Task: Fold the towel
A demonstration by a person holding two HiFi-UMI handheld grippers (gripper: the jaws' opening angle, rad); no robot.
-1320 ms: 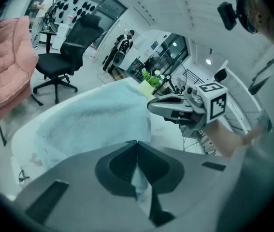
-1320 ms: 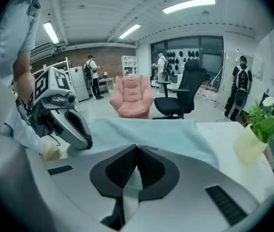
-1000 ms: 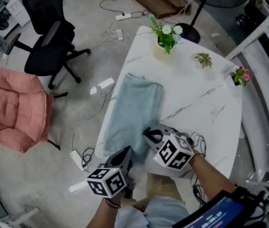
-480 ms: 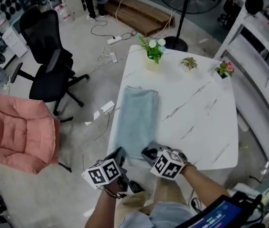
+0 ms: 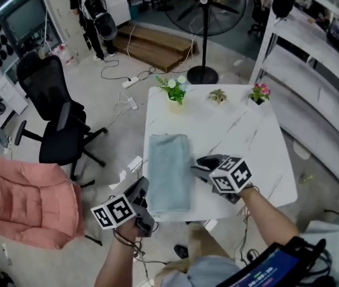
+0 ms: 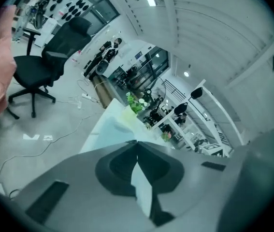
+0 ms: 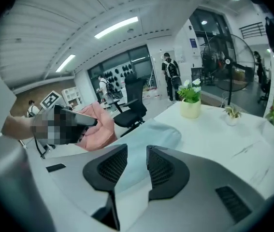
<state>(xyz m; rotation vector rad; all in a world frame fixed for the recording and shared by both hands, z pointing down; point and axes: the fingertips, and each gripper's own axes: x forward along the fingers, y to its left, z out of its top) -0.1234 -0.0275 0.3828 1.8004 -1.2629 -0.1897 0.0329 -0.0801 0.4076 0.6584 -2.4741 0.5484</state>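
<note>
A pale blue-grey towel point(image 5: 169, 172) lies folded in a long rectangle on the left half of the white marble table point(image 5: 247, 142). My left gripper point(image 5: 143, 185) hovers off the table's near left corner, just beside the towel's near edge; its jaws point(image 6: 137, 141) are shut with nothing in them. My right gripper point(image 5: 199, 164) is above the table at the towel's right side. Its jaws have just been opening and stand apart, empty point(image 7: 137, 150). The towel point(image 7: 151, 134) shows beyond them.
A potted flower point(image 5: 175, 91) and two small plants point(image 5: 218, 95) point(image 5: 259, 92) stand along the table's far edge. A black office chair point(image 5: 58, 118) and a pink padded seat point(image 5: 28, 202) are at the left, a fan point(image 5: 204, 34) behind, white shelving point(image 5: 312, 94) at the right.
Both grippers have lifted away from the towel's near end. The right one has moved to the towel's right side and its jaws have parted. The left one has drifted left, off the table.
</note>
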